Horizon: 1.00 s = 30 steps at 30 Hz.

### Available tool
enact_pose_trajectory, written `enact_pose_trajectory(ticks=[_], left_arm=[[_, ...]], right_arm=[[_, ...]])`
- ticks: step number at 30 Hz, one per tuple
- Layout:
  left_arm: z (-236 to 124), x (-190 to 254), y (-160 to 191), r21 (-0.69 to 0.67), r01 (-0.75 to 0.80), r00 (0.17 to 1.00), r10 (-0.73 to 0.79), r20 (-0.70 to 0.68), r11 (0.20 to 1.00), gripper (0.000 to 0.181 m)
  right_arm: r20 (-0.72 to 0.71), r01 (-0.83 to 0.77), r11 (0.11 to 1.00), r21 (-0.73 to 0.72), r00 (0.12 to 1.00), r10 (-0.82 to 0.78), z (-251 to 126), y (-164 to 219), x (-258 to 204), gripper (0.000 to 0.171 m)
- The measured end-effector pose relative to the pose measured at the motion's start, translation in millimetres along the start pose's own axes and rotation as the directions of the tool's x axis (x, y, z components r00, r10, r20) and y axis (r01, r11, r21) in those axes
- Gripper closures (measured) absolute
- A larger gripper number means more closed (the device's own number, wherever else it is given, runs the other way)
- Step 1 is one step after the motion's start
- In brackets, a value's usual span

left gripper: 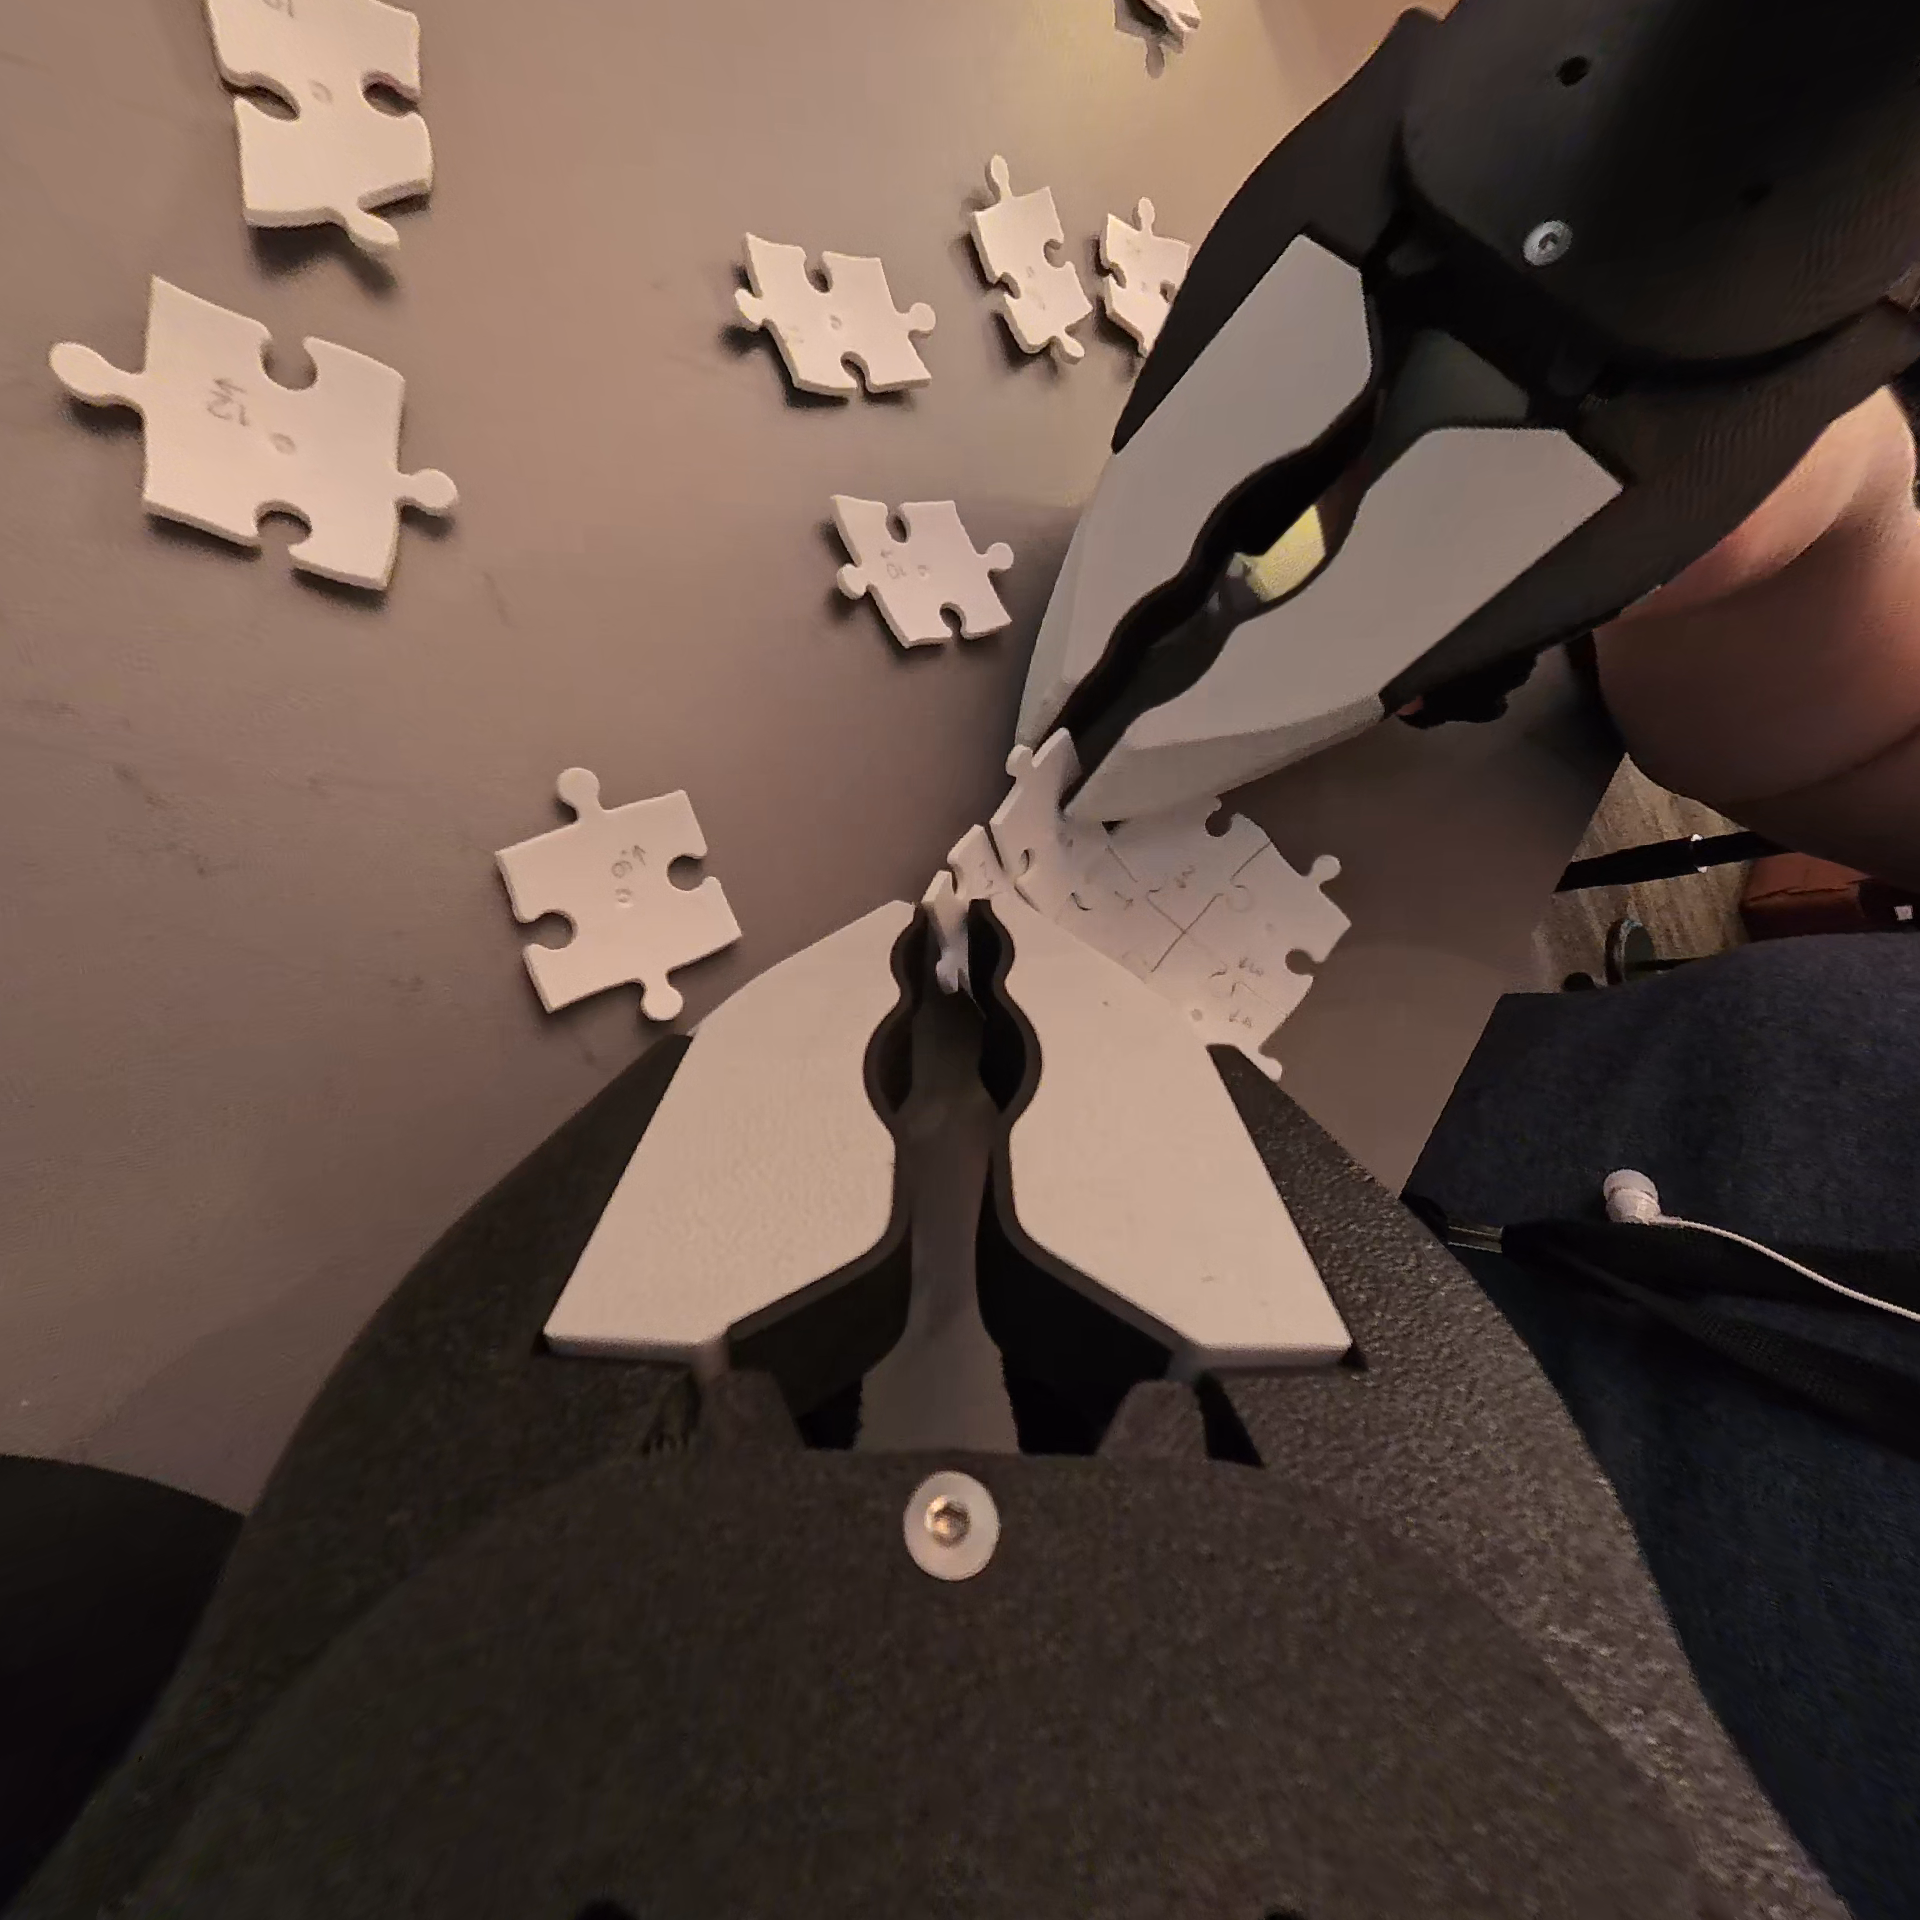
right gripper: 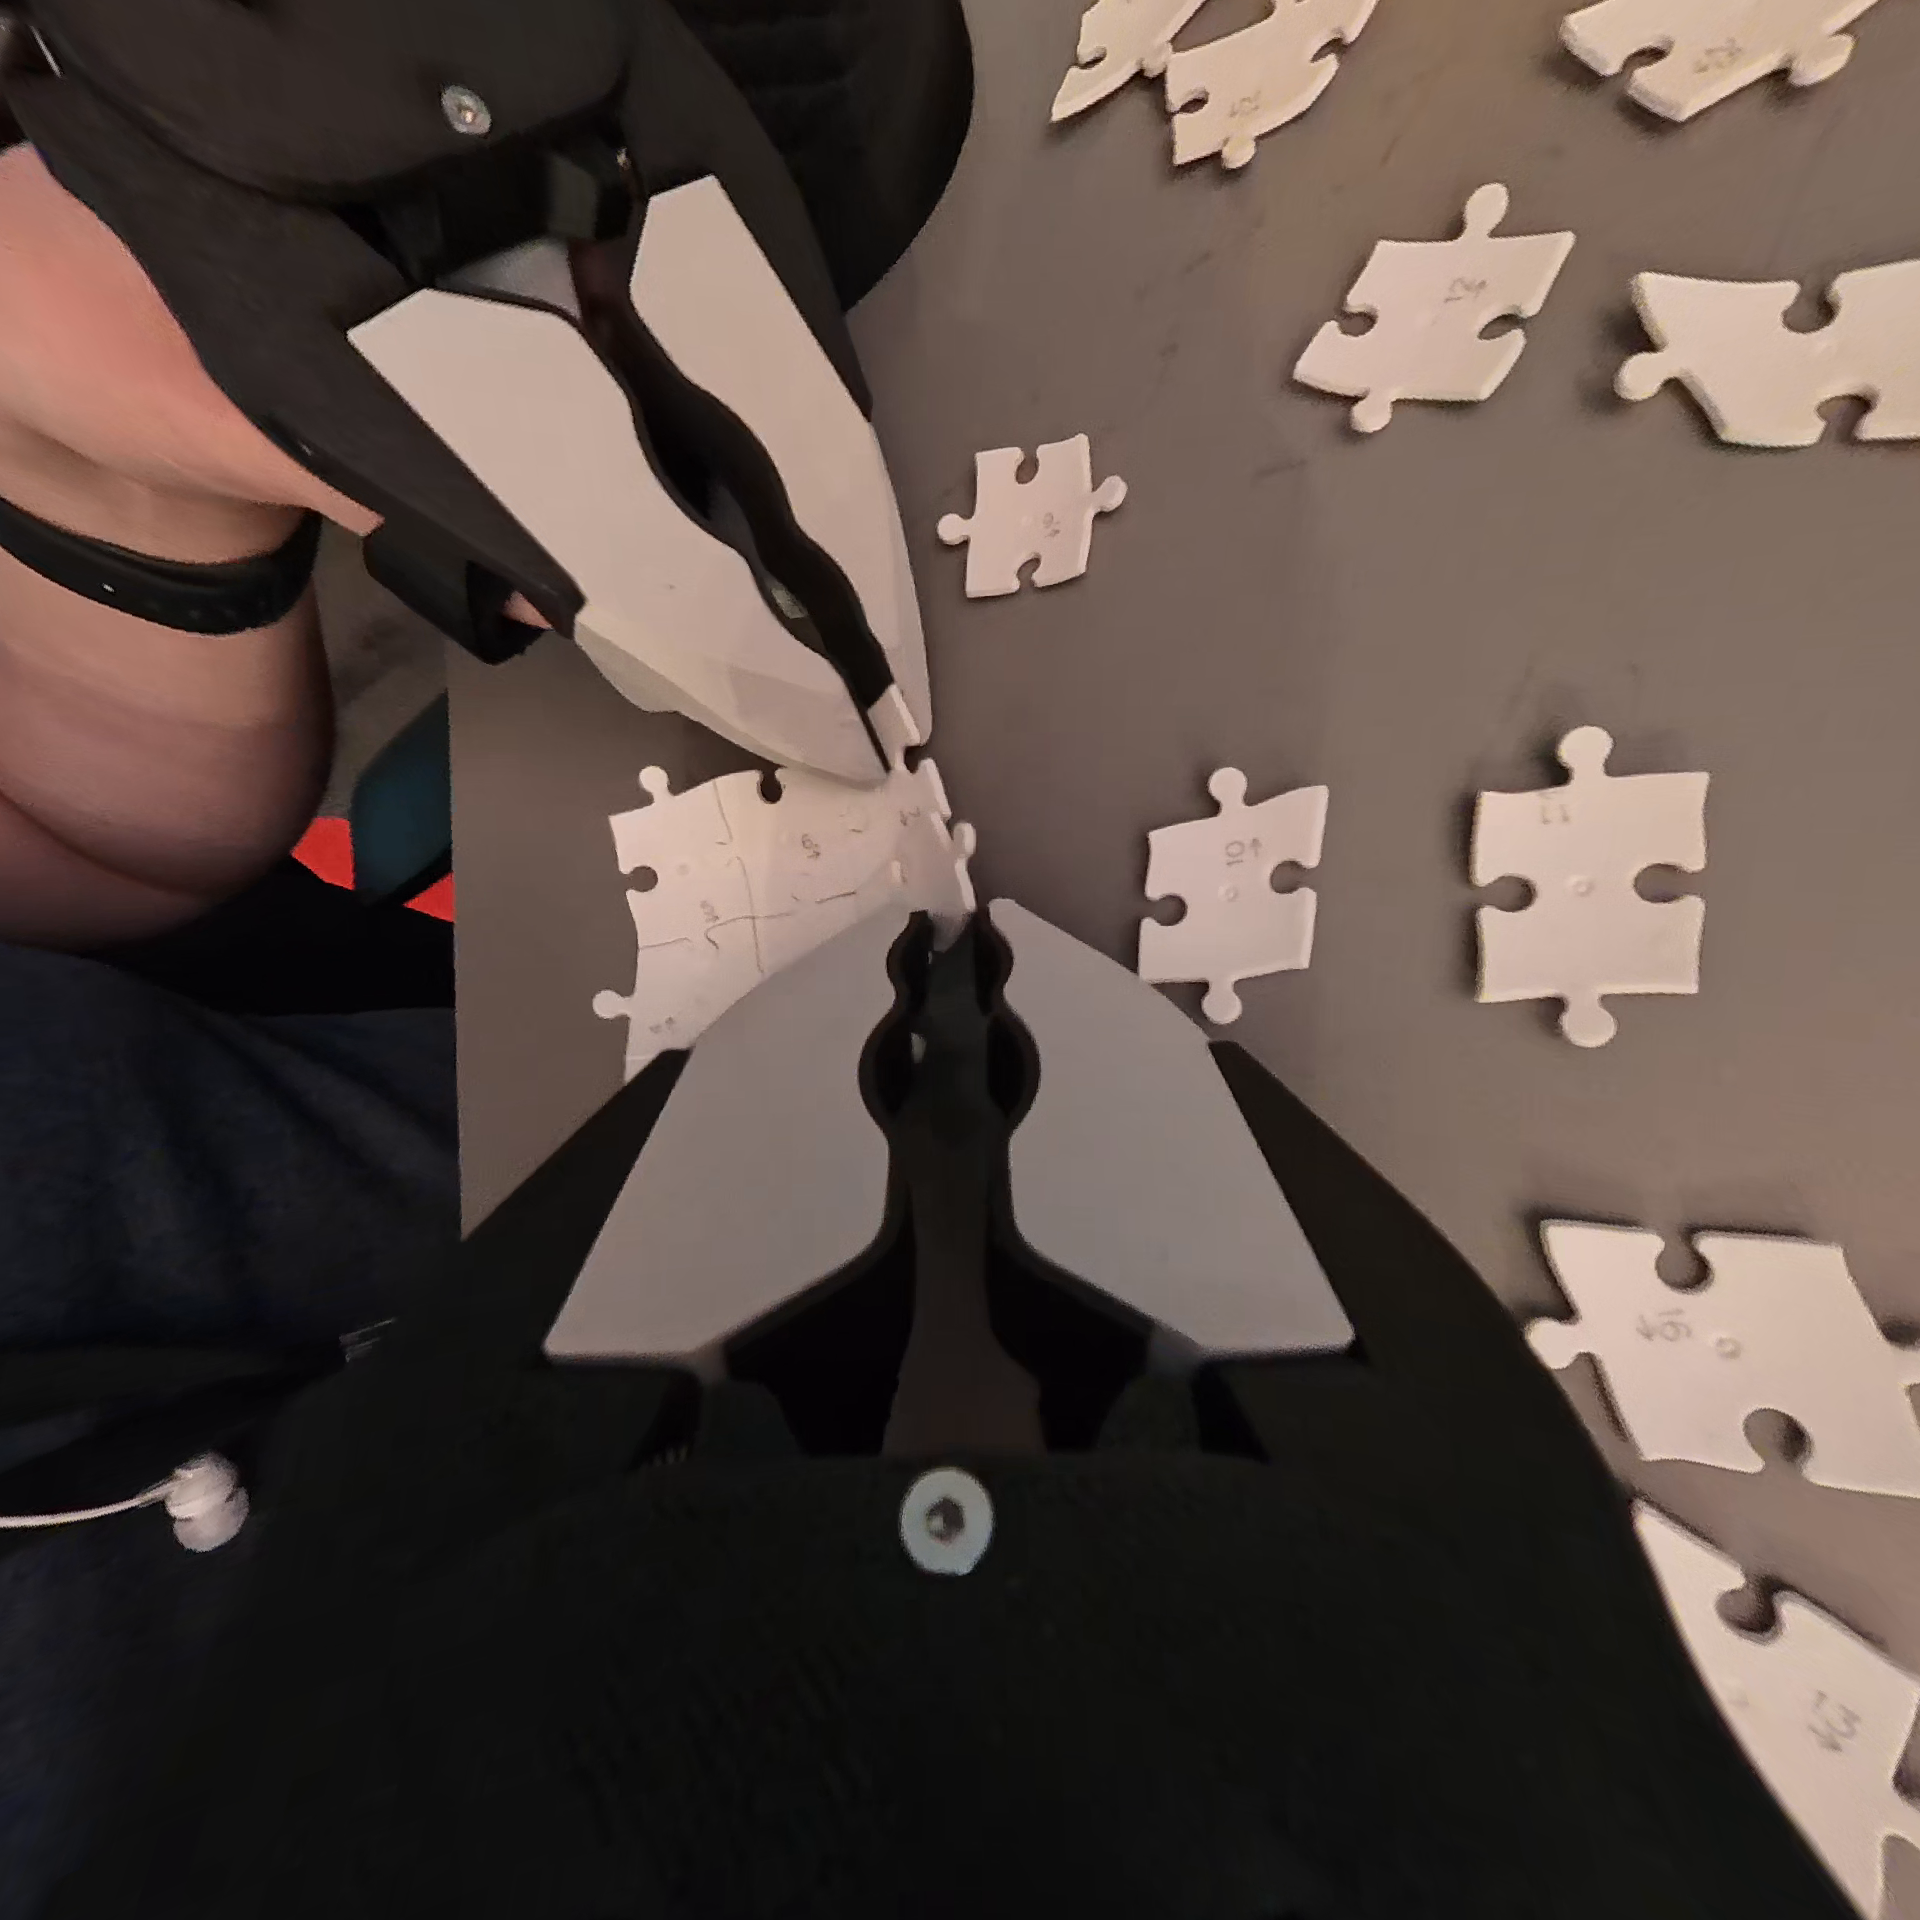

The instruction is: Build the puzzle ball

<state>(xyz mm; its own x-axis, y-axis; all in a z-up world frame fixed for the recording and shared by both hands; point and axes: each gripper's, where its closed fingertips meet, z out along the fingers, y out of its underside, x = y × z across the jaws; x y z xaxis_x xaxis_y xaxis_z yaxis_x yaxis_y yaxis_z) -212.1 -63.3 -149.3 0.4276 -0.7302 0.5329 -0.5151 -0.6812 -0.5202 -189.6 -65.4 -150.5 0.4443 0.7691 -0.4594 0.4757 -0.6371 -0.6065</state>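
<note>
nearby, loose pieces [left gripper: 621, 901] ring joined section [left gripper: 1195, 914]; both grippers' jaws pinch its edge pieces

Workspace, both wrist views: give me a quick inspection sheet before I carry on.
Surface: grey table, bare between pieces.
Job's things: joined puzzle section at the table's near edge; loose puzzle pieces lie flat, spread apart.
Clutter: nothing seen.
Grippers: left tool shut on a piece at the section's edge; right tool shut on the adjoining piece.
Cables: white earphone and cord on the person's lap.
Surroundings: person's dark trousers, floor beyond the table edge.
</note>
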Motion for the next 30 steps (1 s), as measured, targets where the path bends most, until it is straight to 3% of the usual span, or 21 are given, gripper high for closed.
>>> enact_pose_trajectory(ticks=[5, 16, 21, 23, 27, 30], left_arm=[[0.6, -0.9, -2.0, -0.002, 0.007, 1.0, -0.007, 0.007, 1.0, 0.174], [0.1, -1.0, -2.7, -0.01, 0.012, 1.0, -0.012, 0.027, 1.0, 0.174], [0.7, -0.8, -1.7, -0.016, 0.021, 0.999, -0.02, 0.025, 1.0, 0.174], [1.0, -0.8, -1.4, -0.018, 0.025, 0.999, -0.025, 0.025, 1.0, 0.174], [0.7, -0.9, -1.6, -0.019, 0.032, 0.999, -0.032, 0.036, 0.999, 0.174], [1.2, -1.3, -1.3, -0.021, 0.056, 0.998, -0.056, 0.039, 0.998, 0.174]], right_arm=[[-0.062, 0.077, 0.997, -0.028, 0.995, -0.078, 0.3, -0.3, 3.4, 0.149], [-0.116, 0.269, 0.963, 0.016, 0.957, -0.265, -11.2, -10.5, -2.5, 0.147], [-0.029, 0.345, 0.939, 0.016, 0.938, -0.344, -21.5, -11.3, -2.0, 0.139], [0.032, 0.381, 0.925, -0.011, 0.924, -0.38, -21.8, -8.0, -5.7, 0.141], [0.018, 0.455, 0.883, -0.118, 0.89, -0.456, -17.4, 0.2, 4.5, 0.141], [0.047, 0.427, 0.899, -0.095, 0.904, -0.425, -9.5, -2.9, 2.1, 0.15]])
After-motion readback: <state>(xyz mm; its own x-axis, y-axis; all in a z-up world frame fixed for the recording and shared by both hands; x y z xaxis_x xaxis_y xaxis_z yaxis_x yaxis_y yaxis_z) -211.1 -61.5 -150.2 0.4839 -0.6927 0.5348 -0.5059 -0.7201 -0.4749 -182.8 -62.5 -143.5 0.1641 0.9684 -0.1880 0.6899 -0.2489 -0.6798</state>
